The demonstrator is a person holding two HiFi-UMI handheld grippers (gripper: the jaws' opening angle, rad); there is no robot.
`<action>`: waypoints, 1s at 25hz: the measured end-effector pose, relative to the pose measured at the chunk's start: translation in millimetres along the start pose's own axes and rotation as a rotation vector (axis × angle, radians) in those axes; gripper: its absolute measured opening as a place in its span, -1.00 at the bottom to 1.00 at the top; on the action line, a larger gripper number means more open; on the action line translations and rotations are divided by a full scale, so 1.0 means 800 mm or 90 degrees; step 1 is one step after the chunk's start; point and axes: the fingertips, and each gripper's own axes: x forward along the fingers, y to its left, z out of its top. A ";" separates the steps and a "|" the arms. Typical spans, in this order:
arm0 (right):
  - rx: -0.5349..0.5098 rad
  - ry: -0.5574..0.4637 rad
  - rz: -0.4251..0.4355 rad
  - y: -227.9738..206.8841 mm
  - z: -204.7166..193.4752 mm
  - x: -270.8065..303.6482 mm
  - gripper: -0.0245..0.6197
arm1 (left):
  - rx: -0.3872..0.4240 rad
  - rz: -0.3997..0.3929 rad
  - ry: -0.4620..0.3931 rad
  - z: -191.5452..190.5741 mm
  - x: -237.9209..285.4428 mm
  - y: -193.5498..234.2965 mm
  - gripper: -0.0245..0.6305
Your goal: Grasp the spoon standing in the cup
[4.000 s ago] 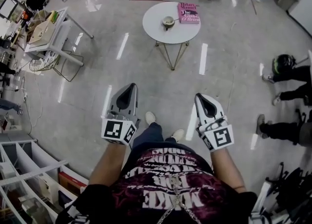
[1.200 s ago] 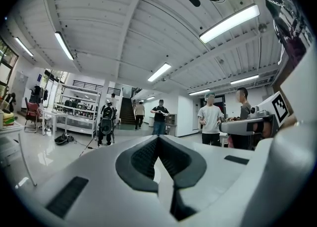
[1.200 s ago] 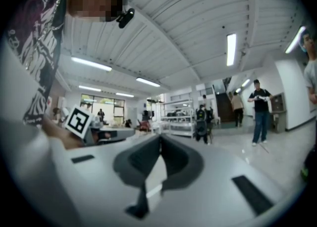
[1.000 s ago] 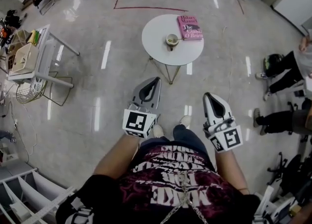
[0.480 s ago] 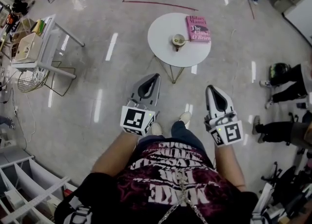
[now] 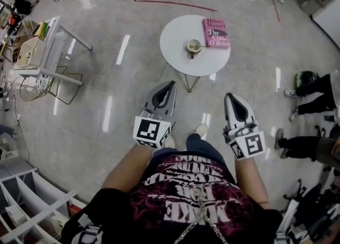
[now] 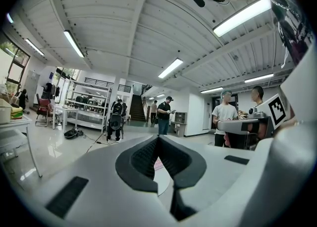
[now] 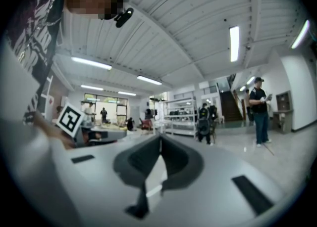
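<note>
A small cup (image 6: 193,45) stands on a round white table (image 6: 178,38) ahead of me, beside a pink book (image 6: 216,32). The spoon (image 6: 190,53) stands in the cup, its handle leaning toward me. My left gripper (image 6: 171,83) and right gripper (image 6: 229,95) are held side by side at waist height, well short of the table. Both point forward over the floor. In the left gripper view the left gripper (image 7: 158,137) has its jaws together at the tips with nothing between them. The right gripper (image 8: 160,137) looks the same in its own view.
A white desk (image 6: 53,43) with a box and a wire basket (image 6: 33,87) stand at the left. People's legs (image 6: 311,82) are at the right, white shelving (image 6: 32,205) at bottom left. A red tape line (image 6: 175,5) runs across the floor behind the table.
Over four seconds the table has come closer in the head view as I walked toward it. In the last half second hardly anything has shifted. Both grippers stay shut.
</note>
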 end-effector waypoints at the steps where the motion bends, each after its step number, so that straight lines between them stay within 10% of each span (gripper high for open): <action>1: 0.000 0.001 0.000 -0.004 -0.001 -0.001 -0.82 | 0.001 0.000 0.001 -0.001 0.004 -0.002 -0.85; 25: 0.035 0.000 0.048 -0.102 -0.014 0.029 -0.82 | 0.034 0.039 0.040 -0.011 0.105 -0.027 -0.85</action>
